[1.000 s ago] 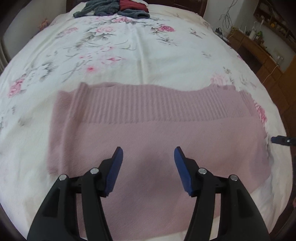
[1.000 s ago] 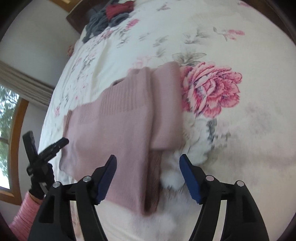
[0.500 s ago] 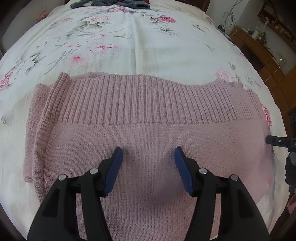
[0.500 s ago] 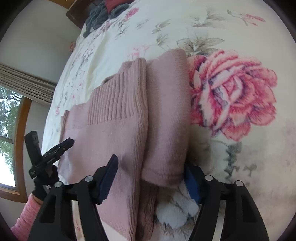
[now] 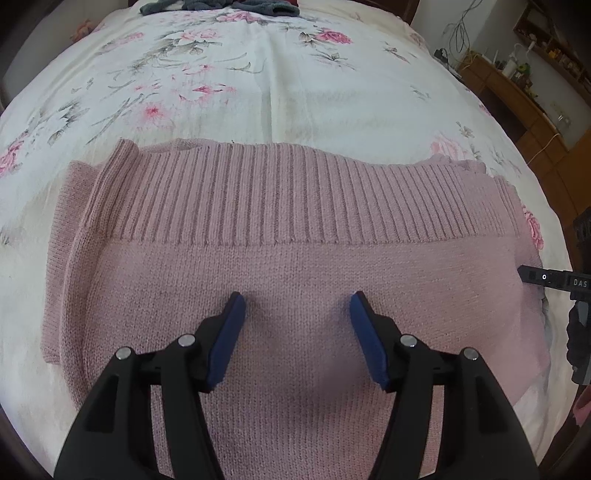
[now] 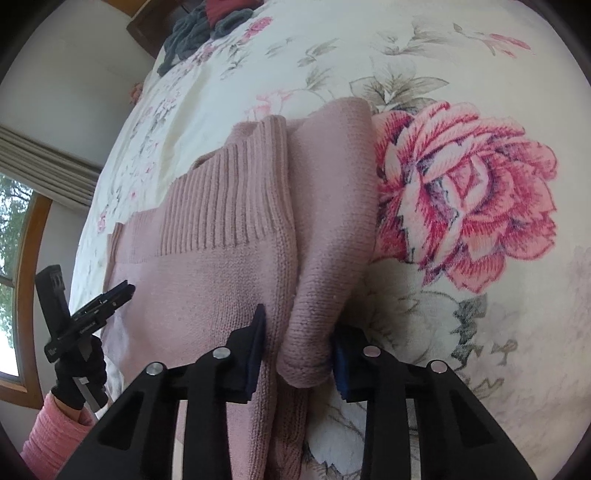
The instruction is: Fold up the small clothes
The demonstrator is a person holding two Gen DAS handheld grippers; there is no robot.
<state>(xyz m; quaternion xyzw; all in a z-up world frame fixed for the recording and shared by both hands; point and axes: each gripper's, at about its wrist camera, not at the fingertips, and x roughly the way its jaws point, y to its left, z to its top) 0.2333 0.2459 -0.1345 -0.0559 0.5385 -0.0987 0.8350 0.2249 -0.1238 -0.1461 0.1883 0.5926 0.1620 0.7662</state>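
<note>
Pink knit sweater (image 5: 295,236) lay flat on the floral bed (image 5: 280,81), sleeve already folded in. Right gripper (image 6: 297,345) straddled that sleeve edge (image 6: 317,295), fingers part-closed — likely to pinch. Left gripper (image 5: 295,317) hovered wide, empty.

left wrist: close above sweater (image 5: 295,258) | right wrist: low at its edge | shared: sweater

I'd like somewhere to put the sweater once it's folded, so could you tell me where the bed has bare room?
The floral bedspread lies bare between the pink sweater's ribbed hem and the dark clothes pile at the far end. In the right wrist view, the big printed rose beside the folded sleeve is also free. It is crowded near both grippers, left and right.
</note>
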